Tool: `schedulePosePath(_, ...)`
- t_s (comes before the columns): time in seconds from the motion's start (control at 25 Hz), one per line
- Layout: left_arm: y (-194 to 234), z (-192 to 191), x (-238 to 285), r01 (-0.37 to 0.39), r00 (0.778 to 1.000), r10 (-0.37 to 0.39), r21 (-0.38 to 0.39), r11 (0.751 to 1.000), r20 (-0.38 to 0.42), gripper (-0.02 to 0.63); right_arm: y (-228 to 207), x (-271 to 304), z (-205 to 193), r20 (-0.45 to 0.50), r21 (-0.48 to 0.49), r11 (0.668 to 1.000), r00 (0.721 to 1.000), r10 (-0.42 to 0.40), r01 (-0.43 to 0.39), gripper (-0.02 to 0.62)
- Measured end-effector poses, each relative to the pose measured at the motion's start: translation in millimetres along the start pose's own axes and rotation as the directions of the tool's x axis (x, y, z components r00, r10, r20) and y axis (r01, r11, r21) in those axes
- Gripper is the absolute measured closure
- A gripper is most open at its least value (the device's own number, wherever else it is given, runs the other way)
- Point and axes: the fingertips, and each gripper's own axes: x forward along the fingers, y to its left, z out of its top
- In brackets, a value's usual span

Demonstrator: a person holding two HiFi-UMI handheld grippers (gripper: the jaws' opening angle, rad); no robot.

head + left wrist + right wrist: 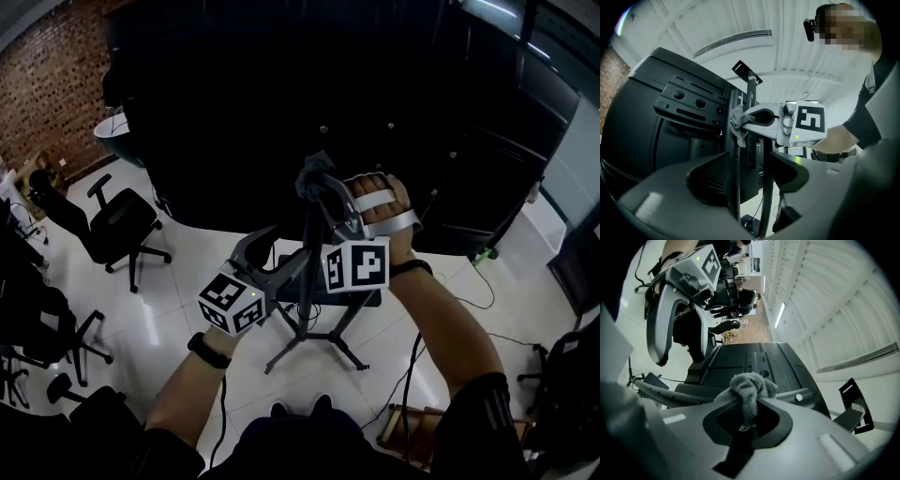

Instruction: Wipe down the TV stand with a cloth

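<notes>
Head view, white floor (187, 281), brick wall (52, 89), right tool (749, 409) pinching cloth (750, 387), left tool (750, 183) spread astride TV stand (732, 187)

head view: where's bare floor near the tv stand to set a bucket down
Best patch: glossy white tiled floor between the black swivel chair and the black metal TV stand. Right of the stand, black cables cross it; lower left is crowded with more chairs.

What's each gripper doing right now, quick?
Left gripper: jaws straddle the stand post; whether they grip it cannot be told.
Right gripper: closed on the grey cloth.
</notes>
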Motion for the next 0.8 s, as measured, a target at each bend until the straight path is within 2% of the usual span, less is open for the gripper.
schedulePosePath(0.16,1.7,-19.2,-2.2,0.014,1.000,-0.015,-0.026,1.000,-0.020,0.319,16.4,-1.5,1.6,-0.008,-0.001,1.000,1.000,0.024,-0.024,0.561)
schedulePosePath(0.32,1.3,-41.4,-2.3,0.027,0.999,-0.029,-0.048,0.998,-0.044,0.320,60.9,0.8,-8.0,-0.033,0.010,0.996,0.995,0.094,-0.094,0.563)
schedulePosePath(0.8,11.5,-118.8,-7.5,0.027,0.990,-0.041,-0.103,0.994,-0.138,0.318,165.7,6.6,-8.8,-0.022,0.039,0.978,0.979,0.204,-0.203,0.563)
